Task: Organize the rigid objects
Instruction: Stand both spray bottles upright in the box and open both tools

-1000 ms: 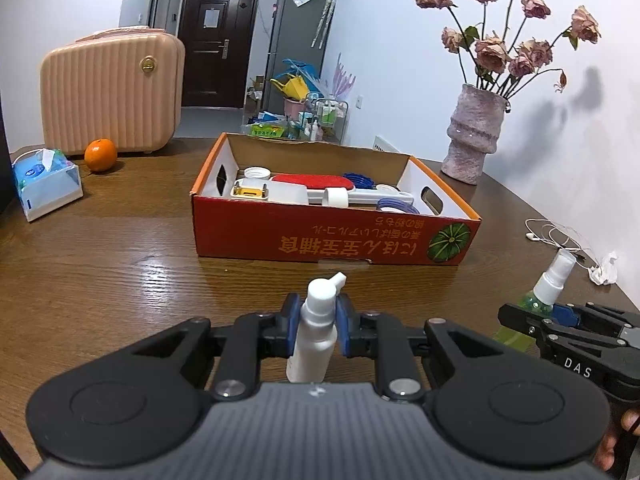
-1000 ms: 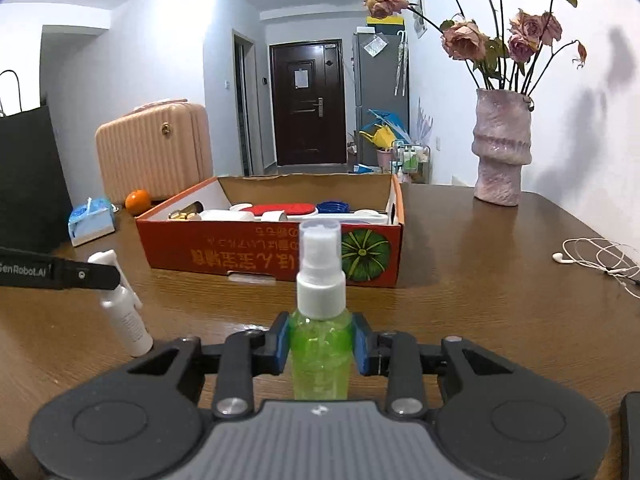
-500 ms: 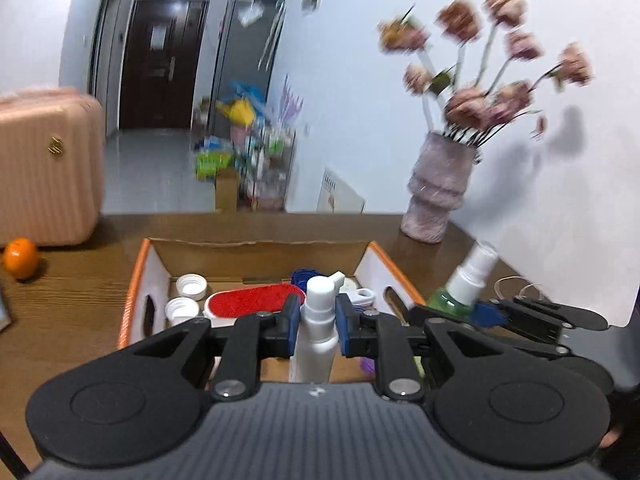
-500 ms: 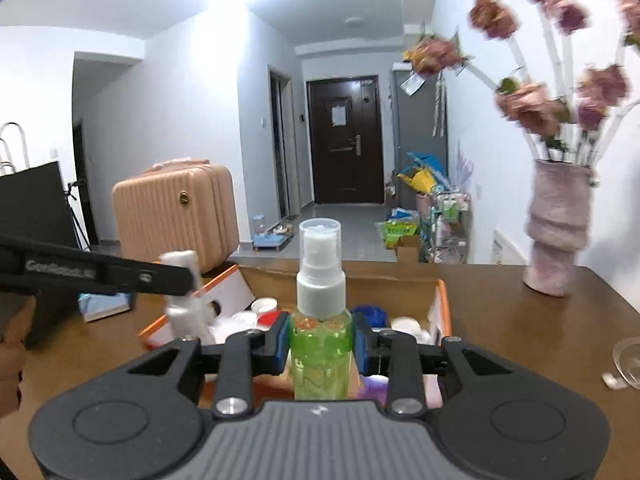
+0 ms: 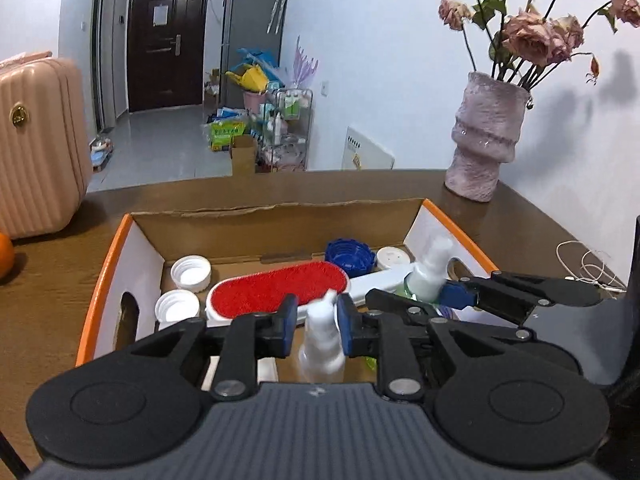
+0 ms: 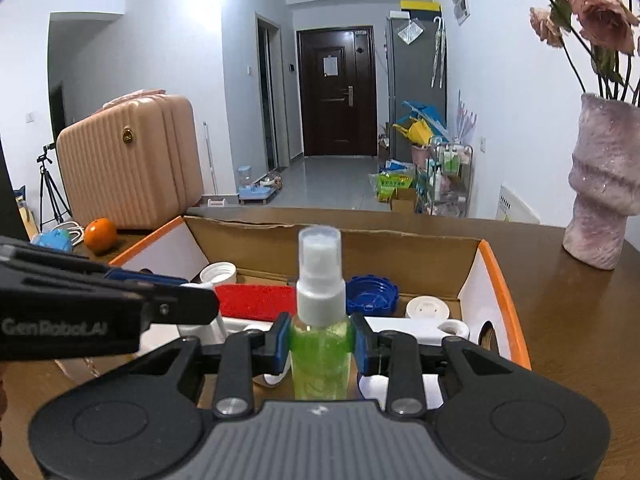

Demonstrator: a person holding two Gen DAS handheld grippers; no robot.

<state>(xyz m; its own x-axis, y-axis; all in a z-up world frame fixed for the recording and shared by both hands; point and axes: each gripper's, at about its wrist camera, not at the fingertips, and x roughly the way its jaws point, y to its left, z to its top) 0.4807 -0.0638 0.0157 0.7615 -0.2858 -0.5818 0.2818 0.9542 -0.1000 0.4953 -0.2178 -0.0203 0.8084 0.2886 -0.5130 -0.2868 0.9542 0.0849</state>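
Note:
An orange-rimmed cardboard box [image 5: 276,210] lies below both grippers and holds a red brush [image 5: 276,292], a blue lid [image 5: 348,254] and white caps [image 5: 191,272]. My left gripper [image 5: 317,328] hangs over the box's near side. Its jaws are opening around a small white spray bottle [image 5: 322,354], which is blurred, sits low and shows a gap beside the left pad. My right gripper [image 6: 320,344] is shut on a green spray bottle [image 6: 320,352], held upright over the box [image 6: 496,280]. In the left wrist view the right gripper [image 5: 420,290] holds that bottle [image 5: 426,276] over the box's right part.
A pink vase [image 5: 484,136] of dried roses stands on the wooden table beyond the box's right corner. A white earphone cable [image 5: 588,264] lies at the right. A peach suitcase [image 5: 36,144], an orange [image 6: 100,234] and a tissue pack [image 6: 52,238] sit at the left.
Both grippers have travelled forward from the table's front to above the box. The left jaws have parted and the white bottle has dropped lower between them. The green bottle stays gripped.

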